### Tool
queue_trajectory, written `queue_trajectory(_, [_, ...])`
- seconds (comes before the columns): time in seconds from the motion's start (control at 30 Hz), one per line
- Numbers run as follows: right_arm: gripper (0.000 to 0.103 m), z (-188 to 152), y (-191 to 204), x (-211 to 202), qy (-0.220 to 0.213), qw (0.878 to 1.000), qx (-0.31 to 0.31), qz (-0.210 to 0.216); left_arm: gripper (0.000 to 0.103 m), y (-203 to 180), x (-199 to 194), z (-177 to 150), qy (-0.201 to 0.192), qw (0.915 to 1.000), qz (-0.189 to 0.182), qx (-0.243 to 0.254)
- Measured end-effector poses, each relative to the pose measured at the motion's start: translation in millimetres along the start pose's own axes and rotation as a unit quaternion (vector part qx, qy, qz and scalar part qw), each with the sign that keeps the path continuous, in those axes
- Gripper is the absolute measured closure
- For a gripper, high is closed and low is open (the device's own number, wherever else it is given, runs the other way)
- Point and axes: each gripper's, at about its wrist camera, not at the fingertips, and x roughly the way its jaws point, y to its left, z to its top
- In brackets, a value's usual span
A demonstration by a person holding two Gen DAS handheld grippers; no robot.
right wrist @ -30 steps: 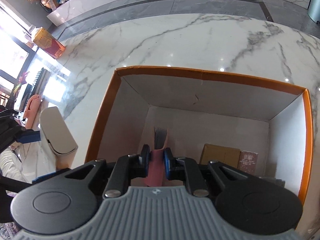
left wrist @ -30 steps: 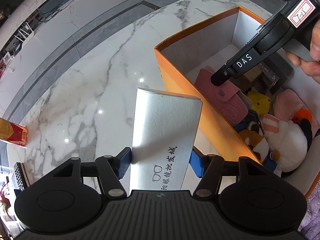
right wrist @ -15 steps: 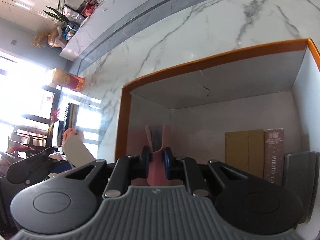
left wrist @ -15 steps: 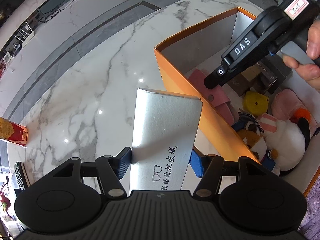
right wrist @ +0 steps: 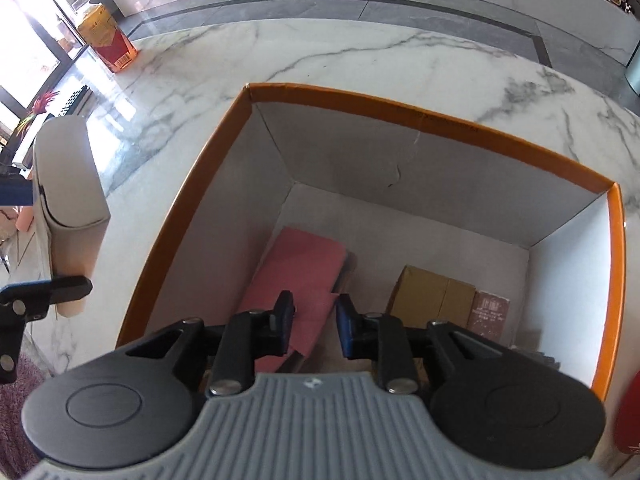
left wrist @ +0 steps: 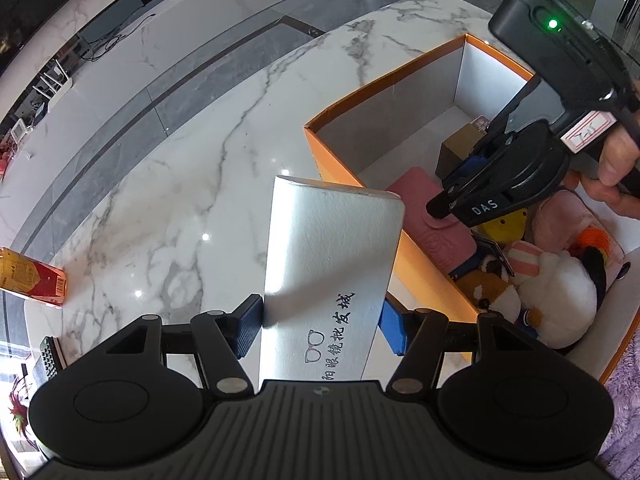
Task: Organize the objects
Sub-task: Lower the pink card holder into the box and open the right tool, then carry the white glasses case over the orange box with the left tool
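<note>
My left gripper (left wrist: pixel 322 330) is shut on a silver glasses case (left wrist: pixel 332 256) and holds it above the marble table, just left of the orange box (left wrist: pixel 384 80). The case also shows in the right wrist view (right wrist: pixel 68 184). My right gripper (right wrist: pixel 314 320) is open above the box's inside; it shows in the left wrist view (left wrist: pixel 452 192). A pink wallet (right wrist: pixel 296 276) lies flat on the box floor beneath the right gripper, also seen in the left wrist view (left wrist: pixel 424 212).
In the box lie a brown carton (right wrist: pixel 432 296), a small pink packet (right wrist: pixel 490 312), a yellow toy (left wrist: pixel 506 220) and plush animals (left wrist: pixel 556 292). A red and yellow carton (left wrist: pixel 30 276) lies at the table's left edge. A purple rug (left wrist: pixel 626 412) lies at the right.
My right gripper has opened and let go of the pink wallet, which now lies flat in the box. The gripper has risen. My left gripper has held still with the case.
</note>
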Motion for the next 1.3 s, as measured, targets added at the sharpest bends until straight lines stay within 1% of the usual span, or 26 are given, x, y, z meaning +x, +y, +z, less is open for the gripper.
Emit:
queue_trajectory(0.07, [0.071, -1.5, -2.3, 5.2, 0.009, 1.000, 0.007, -0.003, 0.031, 0.1, -3.7, 1.3, -0.003, 1.0000, 0.002, 0.001])
queue_trajectory(0.2, [0.073, -4.9, 1.0, 10.8, -0.006, 1.000, -0.018, -0.013, 0.031, -0.5, -11.5, 6.0, -0.008, 0.9999, 0.009, 0.009])
queue_trajectory(0.27, [0.073, -6.9, 6.4, 15.4, -0.010, 0.999, -0.043, -0.030, 0.031, -1.4, -17.0, 10.0, -0.012, 0.9997, 0.014, 0.015])
queue_trajectory(0.3, [0.072, -7.8, 10.9, 19.1, -0.003, 0.997, -0.064, -0.040, 0.031, -2.6, -20.2, 12.2, -0.015, 0.9996, 0.016, 0.019])
queue_trajectory(0.37, [0.072, -10.6, 18.7, 20.7, -0.009, 0.994, -0.100, -0.053, 0.031, -6.7, -28.1, 17.9, -0.023, 0.9991, 0.020, 0.029])
queue_trajectory(0.43, [0.071, -12.5, 19.9, 15.4, -0.013, 0.992, -0.112, -0.054, 0.031, -11.8, -35.5, 24.0, -0.030, 0.9985, 0.024, 0.040])
queue_trajectory(0.5, [0.071, -13.1, 15.7, -1.3, -0.028, 0.994, -0.103, -0.037, 0.031, -18.4, -41.0, 30.1, -0.036, 0.9974, 0.031, 0.055])
queue_trajectory(0.57, [0.071, -15.8, 10.4, -26.4, -0.045, 0.993, -0.108, -0.021, 0.031, -26.0, -44.5, 35.8, -0.043, 0.9959, 0.035, 0.071])
queue_trajectory(0.6, [0.071, -18.6, 9.6, -39.7, -0.054, 0.991, -0.121, -0.021, 0.031, -30.3, -46.1, 38.9, -0.047, 0.9951, 0.034, 0.080])
queue_trajectory(0.7, [0.070, -29.3, 9.3, -78.4, -0.079, 0.981, -0.169, -0.043, 0.031, -44.5, -49.2, 50.6, -0.056, 0.9924, 0.032, 0.105])
queue_trajectory(0.77, [0.070, -37.0, 6.4, -101.4, -0.088, 0.977, -0.191, -0.042, 0.031, -55.4, -49.4, 58.0, -0.063, 0.9901, 0.032, 0.122])
queue_trajectory(0.87, [0.069, -45.6, -4.5, -130.6, -0.097, 0.978, -0.182, -0.024, 0.031, -70.5, -47.0, 67.5, -0.073, 0.9873, 0.025, 0.139])
queue_trajectory(0.97, [0.066, -50.7, -17.2, -155.4, -0.115, 0.981, -0.156, -0.021, 0.031, -81.5, -43.1, 77.0, -0.081, 0.9859, 0.015, 0.146])
queue_trajectory(1.03, [0.065, -53.1, -24.8, -165.2, -0.122, 0.982, -0.146, -0.018, 0.031, -86.4, -39.4, 83.3, -0.087, 0.9858, 0.006, 0.144])
queue_trajectory(1.1, [0.065, -54.2, -30.3, -167.5, -0.122, 0.981, -0.147, -0.031, 0.031, -89.3, -33.6, 90.3, -0.089, 0.9869, -0.002, 0.135])
queue_trajectory(1.17, [0.065, -53.4, -35.5, -161.8, -0.116, 0.982, -0.146, -0.040, 0.031, -91.8, -24.6, 95.3, -0.089, 0.9877, -0.001, 0.129])
queue_trajectory(1.23, [0.065, -51.6, -42.1, -156.8, -0.114, 0.984, -0.132, -0.042, 0.031, -97.1, -13.8, 96.6, -0.089, 0.9855, 0.004, 0.144])
queue_trajectory(1.3, [0.065, -48.7, -46.8, -149.7, -0.115, 0.984, -0.124, -0.053, 0.031, -100.9, -0.8, 98.3, -0.085, 0.9839, 0.016, 0.157])
